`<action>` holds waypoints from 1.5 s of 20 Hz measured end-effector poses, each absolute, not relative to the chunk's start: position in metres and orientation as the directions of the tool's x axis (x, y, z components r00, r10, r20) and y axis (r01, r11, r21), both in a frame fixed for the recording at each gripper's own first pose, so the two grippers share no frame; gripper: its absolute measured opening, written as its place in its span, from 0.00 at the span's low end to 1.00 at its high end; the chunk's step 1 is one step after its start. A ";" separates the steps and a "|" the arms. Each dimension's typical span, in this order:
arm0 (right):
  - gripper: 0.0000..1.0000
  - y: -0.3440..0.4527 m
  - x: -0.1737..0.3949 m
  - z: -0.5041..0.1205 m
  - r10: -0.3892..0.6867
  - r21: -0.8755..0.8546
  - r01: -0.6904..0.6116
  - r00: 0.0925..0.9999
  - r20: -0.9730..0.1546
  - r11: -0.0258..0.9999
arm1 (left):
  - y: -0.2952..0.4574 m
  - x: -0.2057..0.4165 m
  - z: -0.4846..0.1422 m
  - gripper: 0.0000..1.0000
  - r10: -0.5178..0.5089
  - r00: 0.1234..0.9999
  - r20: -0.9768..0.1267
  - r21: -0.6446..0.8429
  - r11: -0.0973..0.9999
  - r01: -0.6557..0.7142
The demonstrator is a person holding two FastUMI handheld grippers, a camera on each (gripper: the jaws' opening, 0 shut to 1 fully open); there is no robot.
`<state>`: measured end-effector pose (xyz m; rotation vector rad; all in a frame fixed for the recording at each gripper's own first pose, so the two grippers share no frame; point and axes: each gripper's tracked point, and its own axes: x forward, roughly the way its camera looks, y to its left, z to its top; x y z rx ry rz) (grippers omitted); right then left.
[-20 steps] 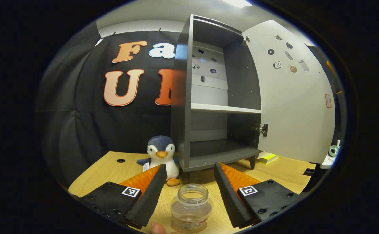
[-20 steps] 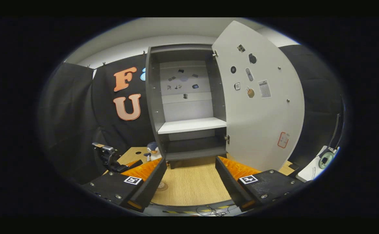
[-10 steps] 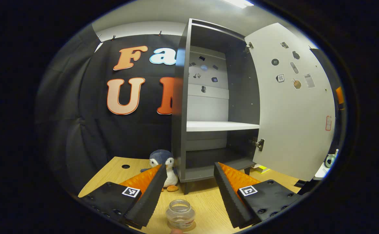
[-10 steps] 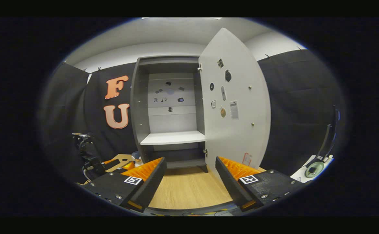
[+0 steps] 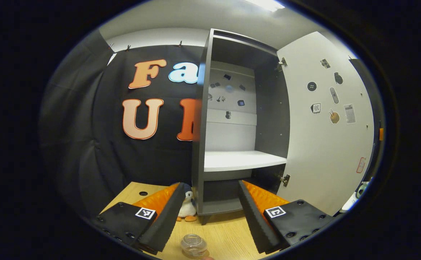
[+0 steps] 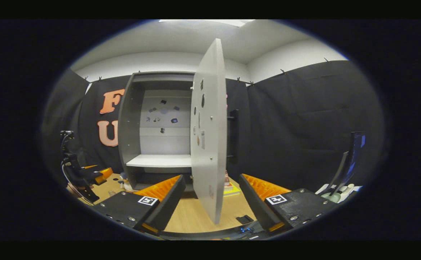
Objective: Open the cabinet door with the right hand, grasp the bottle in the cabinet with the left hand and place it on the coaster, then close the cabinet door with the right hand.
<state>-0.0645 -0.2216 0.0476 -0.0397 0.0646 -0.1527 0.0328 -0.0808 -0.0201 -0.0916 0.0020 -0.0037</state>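
The grey cabinet (image 5: 232, 119) stands open, its white shelf (image 5: 239, 160) bare. Its pale door (image 5: 325, 122) is swung out to the right. A clear, lidless bottle (image 5: 193, 245) stands on the wooden table (image 5: 228, 234), below and in front of my left gripper (image 5: 210, 184), which is open and apart from it. Whether a coaster lies under the bottle is hidden. In the right gripper view the door (image 6: 210, 133) appears edge-on, with its dark handle (image 6: 233, 135) on the outer face. My right gripper (image 6: 211, 177) is open in front of the door's edge, holding nothing.
A penguin plush (image 5: 188, 207) sits by the cabinet's left foot, near a cable hole (image 5: 143, 193). A yellow book (image 6: 232, 187) lies behind the door, and a small black item (image 6: 244, 219) in front of it. The left gripper (image 6: 87, 175) appears far left.
My left gripper has drawn back and up from the bottle, which now looks smaller and lower. My right gripper has swung rightwards, so the door now shows edge-on.
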 end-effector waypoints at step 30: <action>0.87 -0.122 0.016 0.082 0.236 0.055 -0.236 0.972 0.014 0.970 | -0.031 0.011 0.028 0.94 0.153 0.988 0.039 -0.101 0.984 -0.148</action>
